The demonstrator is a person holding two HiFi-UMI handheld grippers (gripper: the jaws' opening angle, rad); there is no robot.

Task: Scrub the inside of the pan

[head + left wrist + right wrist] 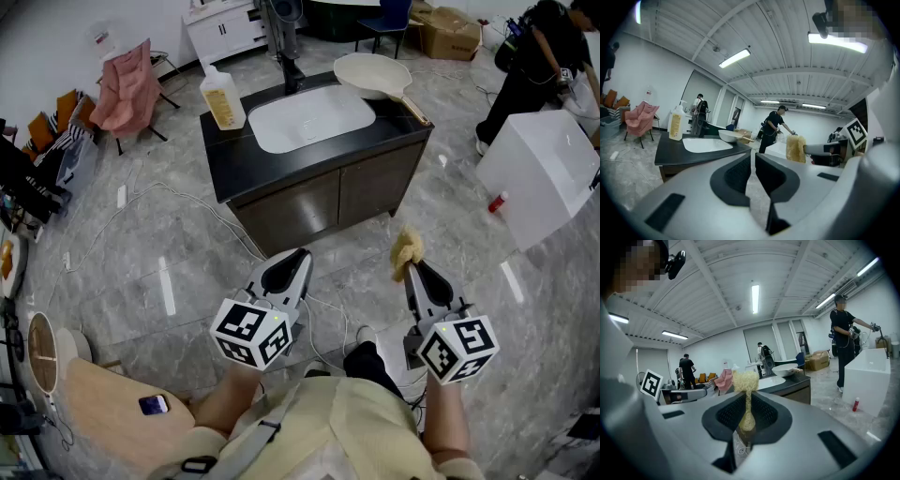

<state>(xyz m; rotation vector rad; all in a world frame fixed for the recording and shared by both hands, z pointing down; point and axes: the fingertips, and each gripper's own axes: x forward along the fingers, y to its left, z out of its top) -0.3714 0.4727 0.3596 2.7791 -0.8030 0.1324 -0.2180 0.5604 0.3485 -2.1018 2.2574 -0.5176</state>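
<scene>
Well back from the sink counter (281, 171), judged at approach stage only, with the pan (370, 73) lying on its far right corner, right gripper (411, 267) clamped on a yellow scrubber (407, 246), left gripper (300, 255) all but closed on nothing; calls next for stepping in and steadying the pan.

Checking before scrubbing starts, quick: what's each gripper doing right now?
Left gripper: closed, empty.
Right gripper: closed on the yellow scrubber.

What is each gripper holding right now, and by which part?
The right gripper pinches a yellow scrub sponge by its lower end, its top sticking out past the jaws. The left gripper holds nothing, jaws together.
</scene>
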